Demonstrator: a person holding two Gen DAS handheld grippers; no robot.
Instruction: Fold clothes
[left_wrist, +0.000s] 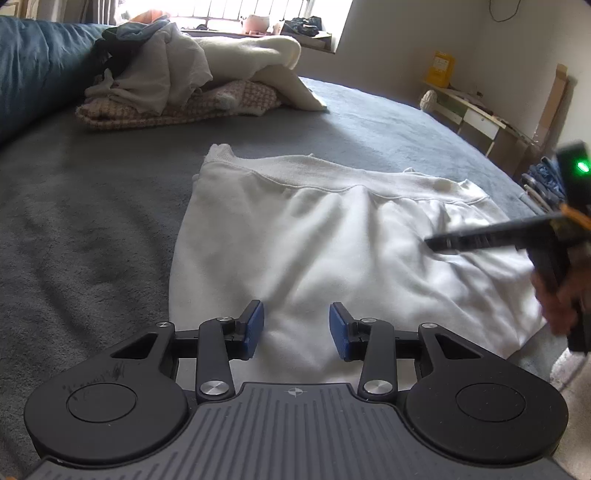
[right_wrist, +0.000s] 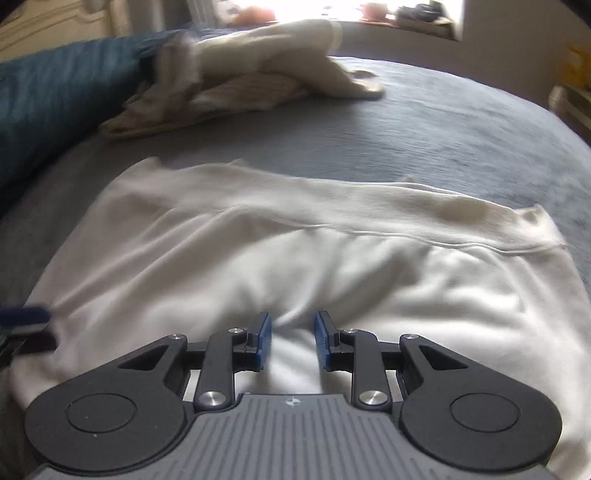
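Note:
A white sweatshirt-like garment lies spread flat on the grey bed cover, its ribbed hem band along the far side. My left gripper hovers over the garment's near left part, its blue pads apart with nothing pinched between them. In the right wrist view the same garment fills the middle. My right gripper is low over its near edge, open with a narrower gap; a small ridge of cloth lies in front of the gap. The right gripper's black body and a hand show at the right edge.
A pile of unfolded clothes sits at the far side of the bed, next to a dark blue duvet on the left. A desk stands by the right wall. The bed's edge drops off at the lower right.

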